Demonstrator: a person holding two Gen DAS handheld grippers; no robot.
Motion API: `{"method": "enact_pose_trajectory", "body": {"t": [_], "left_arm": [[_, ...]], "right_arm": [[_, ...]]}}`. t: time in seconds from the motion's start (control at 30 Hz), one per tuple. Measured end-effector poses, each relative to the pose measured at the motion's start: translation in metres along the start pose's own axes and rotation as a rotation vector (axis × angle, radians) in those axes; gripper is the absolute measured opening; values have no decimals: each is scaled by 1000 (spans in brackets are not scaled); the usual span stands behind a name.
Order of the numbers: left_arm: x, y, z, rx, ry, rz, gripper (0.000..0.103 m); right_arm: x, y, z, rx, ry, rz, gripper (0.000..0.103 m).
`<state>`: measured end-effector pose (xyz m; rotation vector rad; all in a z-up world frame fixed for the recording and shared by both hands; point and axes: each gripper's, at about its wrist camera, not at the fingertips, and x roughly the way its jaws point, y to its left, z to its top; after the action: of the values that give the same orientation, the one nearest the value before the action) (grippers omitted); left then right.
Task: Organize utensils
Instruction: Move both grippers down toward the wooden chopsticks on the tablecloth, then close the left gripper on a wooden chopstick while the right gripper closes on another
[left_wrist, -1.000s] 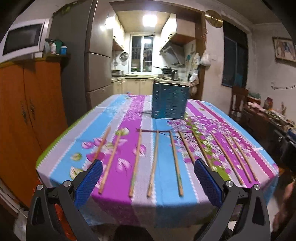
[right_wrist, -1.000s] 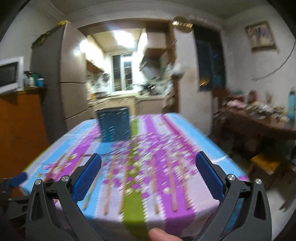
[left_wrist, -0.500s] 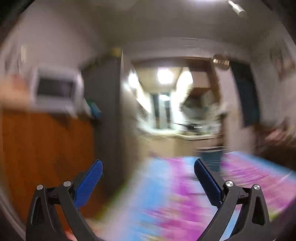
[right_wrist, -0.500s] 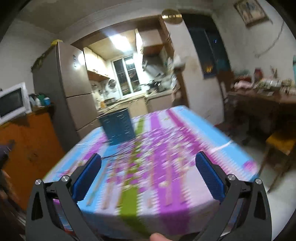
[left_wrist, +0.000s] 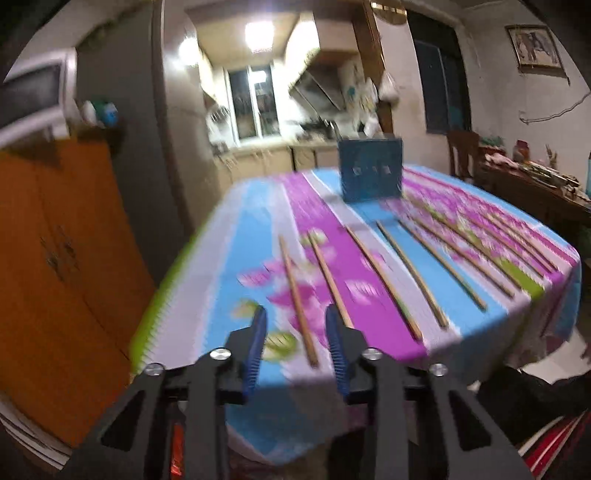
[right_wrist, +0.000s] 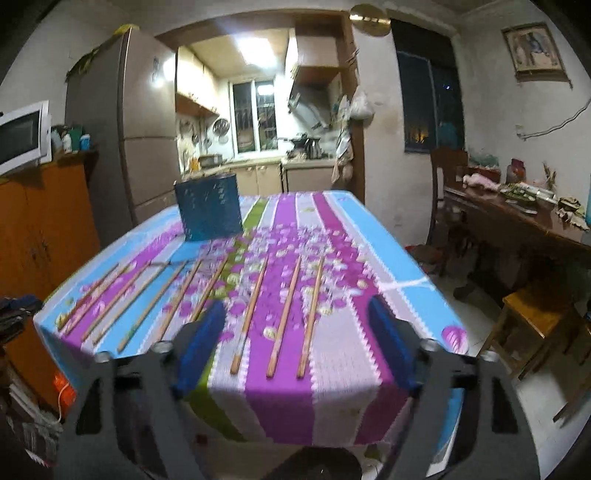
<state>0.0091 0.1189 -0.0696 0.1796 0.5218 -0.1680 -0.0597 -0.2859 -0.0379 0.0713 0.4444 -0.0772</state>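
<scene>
Several wooden chopsticks (left_wrist: 384, 284) (right_wrist: 284, 314) lie side by side on a striped floral tablecloth (left_wrist: 258, 206) (right_wrist: 373, 229). A dark blue perforated utensil holder (left_wrist: 371, 170) (right_wrist: 208, 208) stands at the far side of the table. My left gripper (left_wrist: 295, 325) is half closed and empty, hovering at the near left edge over the near ends of the two leftmost chopsticks (left_wrist: 297, 302). My right gripper (right_wrist: 295, 332) is open and empty, in front of the near edge by the three rightmost chopsticks.
An orange cabinet (left_wrist: 55, 258) with a microwave (right_wrist: 22, 136) stands left of the table, a grey fridge (right_wrist: 140, 129) behind it. A dark side table (right_wrist: 517, 221) with clutter and a wooden stool (right_wrist: 535, 314) stand to the right.
The left gripper swung away toward the cabinet, then came back to the table's left side, and its jaws narrowed. The right gripper moved closer to the near edge, its jaws slightly narrower.
</scene>
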Motion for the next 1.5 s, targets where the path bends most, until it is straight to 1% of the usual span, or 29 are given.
{"method": "enact_pose_trajectory", "body": {"t": [0.07, 0.17, 0.23, 0.3, 0.37, 0.5, 0.6, 0.7, 0.77, 0.87, 0.97, 1.07, 1.2, 1.4, 1.43, 1.47, 1.5], "left_arm": [[14, -2, -9, 0, 33, -10, 21], [26, -4, -13, -2, 55, -42, 21], [33, -4, -17, 8, 67, -34, 21], [38, 1, -23, -8, 84, -41, 21], [36, 3, -26, -10, 78, -44, 21], [33, 3, -27, -3, 65, -44, 20], [30, 2, -29, -4, 50, -55, 15], [31, 3, -30, -16, 33, -60, 15], [31, 3, -31, -15, 25, -60, 15], [30, 2, -32, -7, 15, -55, 15], [30, 3, -32, -25, 12, -58, 15], [28, 1, -32, -29, 12, -54, 15], [28, 1, -32, -29, 10, -54, 15], [28, 2, -34, -37, -5, -46, 15], [29, 3, -34, -41, -8, -45, 15], [29, 3, -35, -47, -14, -45, 15], [29, 4, -36, -54, -17, -47, 15]], "right_arm": [[3, 1, -5, 1, 28, 10, 56], [9, 5, -13, -10, 72, 15, 52], [13, 9, -19, -16, 99, 28, 47], [17, 16, -24, -37, 114, 38, 43], [18, 23, -27, -61, 118, 46, 36], [19, 40, -28, -125, 111, 70, 27], [24, 51, -29, -169, 107, 72, 25], [34, 57, -31, -177, 110, 69, 25], [39, 57, -33, -184, 114, 52, 25], [46, 56, -34, -193, 118, 28, 22], [50, 56, -35, -188, 127, 49, 19], [55, 60, -38, -205, 128, 48, 19], [66, 54, -44, -182, 160, 55, 19], [66, 52, -47, -144, 144, 64, 17], [66, 52, -48, -139, 142, 69, 14], [66, 53, -49, -137, 140, 77, 8], [66, 55, -49, -143, 139, 81, 6]]}}
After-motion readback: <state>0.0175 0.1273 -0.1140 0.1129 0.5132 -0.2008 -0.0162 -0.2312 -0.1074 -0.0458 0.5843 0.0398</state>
